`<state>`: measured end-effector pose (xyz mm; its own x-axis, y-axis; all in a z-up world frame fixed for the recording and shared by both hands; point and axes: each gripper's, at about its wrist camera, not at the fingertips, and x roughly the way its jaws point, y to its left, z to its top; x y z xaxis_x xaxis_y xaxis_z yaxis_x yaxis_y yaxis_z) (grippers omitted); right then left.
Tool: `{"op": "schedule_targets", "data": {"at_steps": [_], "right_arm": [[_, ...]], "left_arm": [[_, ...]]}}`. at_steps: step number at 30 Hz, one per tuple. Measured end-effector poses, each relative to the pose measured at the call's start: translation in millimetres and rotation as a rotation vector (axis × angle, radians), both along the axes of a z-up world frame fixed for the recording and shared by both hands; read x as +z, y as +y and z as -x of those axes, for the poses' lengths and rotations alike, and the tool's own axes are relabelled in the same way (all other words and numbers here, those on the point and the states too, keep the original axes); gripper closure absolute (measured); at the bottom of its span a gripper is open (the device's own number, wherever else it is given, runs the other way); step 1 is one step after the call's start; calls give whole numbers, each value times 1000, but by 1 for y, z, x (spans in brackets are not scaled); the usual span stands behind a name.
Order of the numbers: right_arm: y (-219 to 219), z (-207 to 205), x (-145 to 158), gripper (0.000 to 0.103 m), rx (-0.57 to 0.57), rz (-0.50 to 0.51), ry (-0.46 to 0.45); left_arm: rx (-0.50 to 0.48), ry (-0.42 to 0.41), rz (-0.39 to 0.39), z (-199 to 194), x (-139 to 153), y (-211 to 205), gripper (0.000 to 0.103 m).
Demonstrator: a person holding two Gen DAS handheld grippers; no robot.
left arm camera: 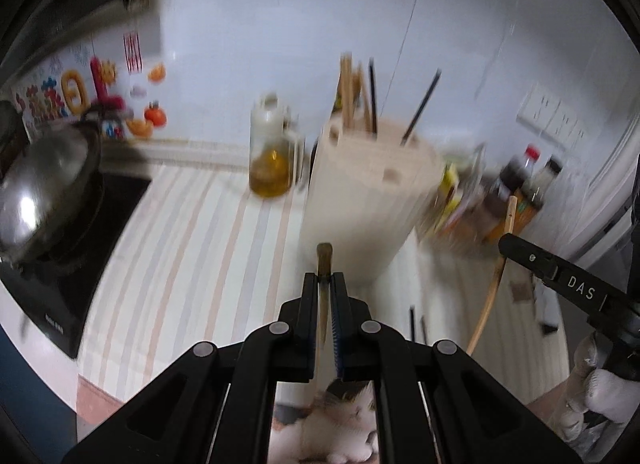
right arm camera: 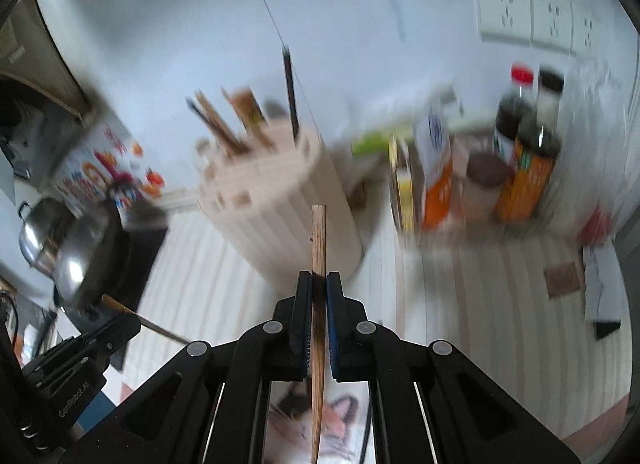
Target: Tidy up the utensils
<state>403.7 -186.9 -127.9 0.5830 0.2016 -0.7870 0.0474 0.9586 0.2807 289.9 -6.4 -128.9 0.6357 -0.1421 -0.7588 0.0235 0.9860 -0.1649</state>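
Observation:
My left gripper (left arm camera: 324,279) is shut on a brown wooden chopstick (left arm camera: 323,260), whose end sticks out just past the pads. The right gripper (right arm camera: 319,283) is shut on a paler wooden chopstick (right arm camera: 319,236) that runs back between the jaws. Both hang above the striped counter, just in front of a cream cylindrical utensil holder (left arm camera: 368,191) (right arm camera: 280,199). Several wooden and black chopsticks stand in the holder's top holes. In the left wrist view the right gripper (left arm camera: 506,243) shows at the right with its chopstick (left arm camera: 490,296). In the right wrist view the left gripper (right arm camera: 128,324) shows low on the left.
An oil bottle (left arm camera: 272,155) stands left of the holder. A steel pot (left arm camera: 44,191) sits on the black stove (left arm camera: 72,288) at the left. Sauce bottles (right arm camera: 528,151) and packets crowd the right. Two dark chopsticks (left arm camera: 416,324) lie on the counter. Wall sockets (right arm camera: 532,19) are behind.

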Motion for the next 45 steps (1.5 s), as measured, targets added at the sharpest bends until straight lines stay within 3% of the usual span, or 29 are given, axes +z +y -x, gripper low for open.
{"op": "schedule_targets", "data": {"at_steps": [8,11,13,14,15,17,25,29,32,34,35,36,40,45], "right_arm": [[-7,-31,69,96,-18,-12,-143],[-8,-36,71,96,-10,-13,-133],[-8,-36,58,96,-5,-13,-92],[-8,-35,48,96,-7,-21,-76],[-9,-33,34,96,-10,-30,-42],[-11,-32,0,96,-18,-52,35],[-8,-41,-116,96,-41,-39,306],[-9,-50,-157,96,-58,-3,394],[-10,-56,-172,96,-63,17,423],[-11,-60,-177,96,-64,26,434],[-12,-62,-179,96,-67,30,438],[-12,-64,-180,96,-67,32,440],[-9,-67,-176,96,-42,50,434],[0,-48,-170,96,36,45,460]], "left_arm": [[8,-151,20,-17,64,4,103],[30,-169,47,-16,66,15,103],[46,-140,66,-19,51,24,98],[59,-105,87,-23,37,30,90],[69,-73,101,-26,26,33,69],[109,-15,117,-30,0,42,41],[199,250,119,-62,-111,58,41],[185,346,45,-89,-157,44,41],[166,404,-50,-109,-190,30,42],[152,432,-121,-115,-209,23,68],[147,455,-139,-116,-218,21,91],[151,414,-139,-113,-216,21,96],[130,434,-99,-96,-218,25,99],[36,560,-38,2,-219,15,99]]}}
